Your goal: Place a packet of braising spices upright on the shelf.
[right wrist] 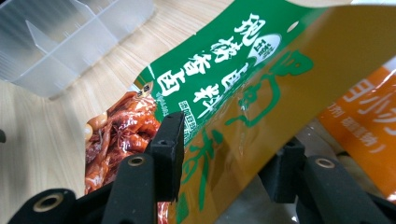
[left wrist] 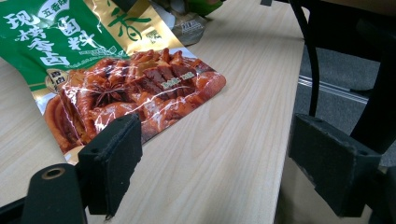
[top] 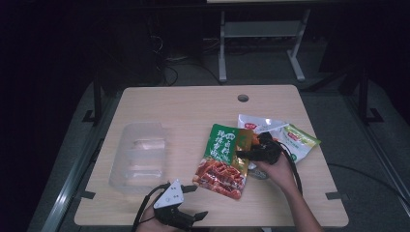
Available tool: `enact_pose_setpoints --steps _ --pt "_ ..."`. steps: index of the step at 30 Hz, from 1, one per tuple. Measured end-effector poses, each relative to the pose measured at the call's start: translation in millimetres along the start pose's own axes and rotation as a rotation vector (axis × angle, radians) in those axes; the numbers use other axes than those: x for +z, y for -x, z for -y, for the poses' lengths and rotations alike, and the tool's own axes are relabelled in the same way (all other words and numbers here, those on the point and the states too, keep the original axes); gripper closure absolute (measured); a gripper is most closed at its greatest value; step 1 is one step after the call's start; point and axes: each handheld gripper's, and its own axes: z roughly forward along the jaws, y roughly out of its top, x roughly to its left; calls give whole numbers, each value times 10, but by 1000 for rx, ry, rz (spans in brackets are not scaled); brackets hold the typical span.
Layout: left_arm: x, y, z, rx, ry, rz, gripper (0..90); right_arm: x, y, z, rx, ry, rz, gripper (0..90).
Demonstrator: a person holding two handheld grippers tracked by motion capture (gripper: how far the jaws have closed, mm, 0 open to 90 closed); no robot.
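the jaws of the right gripper (top: 249,153) stand on either side of the upper gold edge of the green and red seasoning packet (top: 223,160), one pad on its printed face, the other under it; they look about half closed, and i cannot tell whether the pads already press on the film. that edge is tilted up off the bench (top: 193,104), likely so the lower jaw can get under it for a pick-up. the packet's long axis runs from its green top, next to the right gripper, down to its red meat-picture end, which points toward the person's edge of the bench. past its top lie other sachets (top: 295,137). left of the packet sits a clear divided tray (top: 140,154). the left gripper (top: 191,203), below the packet's red end, is released, its jaws wide apart with nothing between them.
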Motion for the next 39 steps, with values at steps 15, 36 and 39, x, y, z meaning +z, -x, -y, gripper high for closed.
enact_pose_setpoints --steps 15,36,39 --pt "-8 6 -10 -4 10 0 175 81 5 -82 41 4 17 845" --pt "-55 -10 -9 -3 9 -8 175 -96 -232 -287 -11 73 -46 896" --pt "-57 -10 -7 -3 9 -10 175 -165 -331 -357 -43 94 -55 897"
